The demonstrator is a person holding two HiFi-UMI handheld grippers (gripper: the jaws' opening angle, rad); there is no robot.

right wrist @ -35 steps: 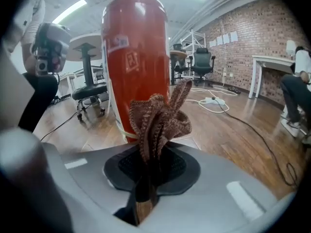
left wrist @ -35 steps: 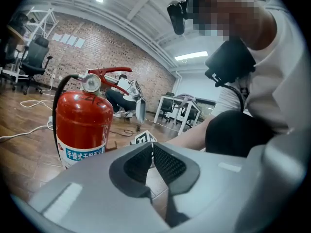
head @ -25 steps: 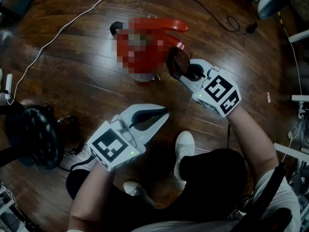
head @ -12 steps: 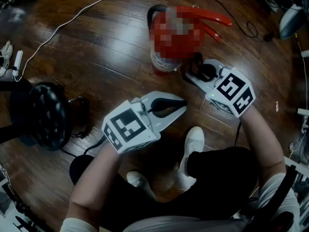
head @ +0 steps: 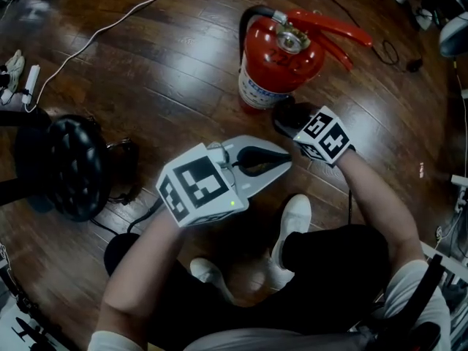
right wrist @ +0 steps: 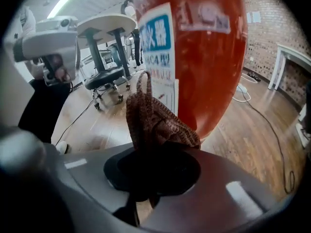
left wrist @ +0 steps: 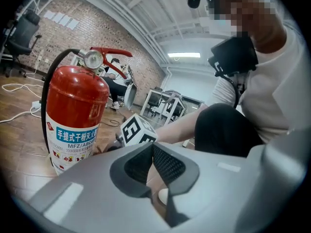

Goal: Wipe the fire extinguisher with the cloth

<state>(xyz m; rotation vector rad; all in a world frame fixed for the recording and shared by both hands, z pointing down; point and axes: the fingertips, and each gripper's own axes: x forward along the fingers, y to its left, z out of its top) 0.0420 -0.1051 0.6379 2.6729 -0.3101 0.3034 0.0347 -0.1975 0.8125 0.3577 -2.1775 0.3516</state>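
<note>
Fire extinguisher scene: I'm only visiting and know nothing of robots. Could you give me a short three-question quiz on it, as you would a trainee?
1. What does the left gripper hold?
2. The cloth is held by: A) the left gripper, B) the right gripper, C) neither.
3. True or false: the fire extinguisher lies on its side.

Key: 1) Nothing; its jaws are shut and empty. 2) B. 3) False; it stands upright.

Looks like an office/lab space: exposed brick wall [left wrist: 73, 33], dark wood floor [head: 146, 72]. Swivel chair [left wrist: 20, 30], round table [right wrist: 103, 23], white desks [left wrist: 163, 106] & loose cables [head: 110, 24] across the floor.
</note>
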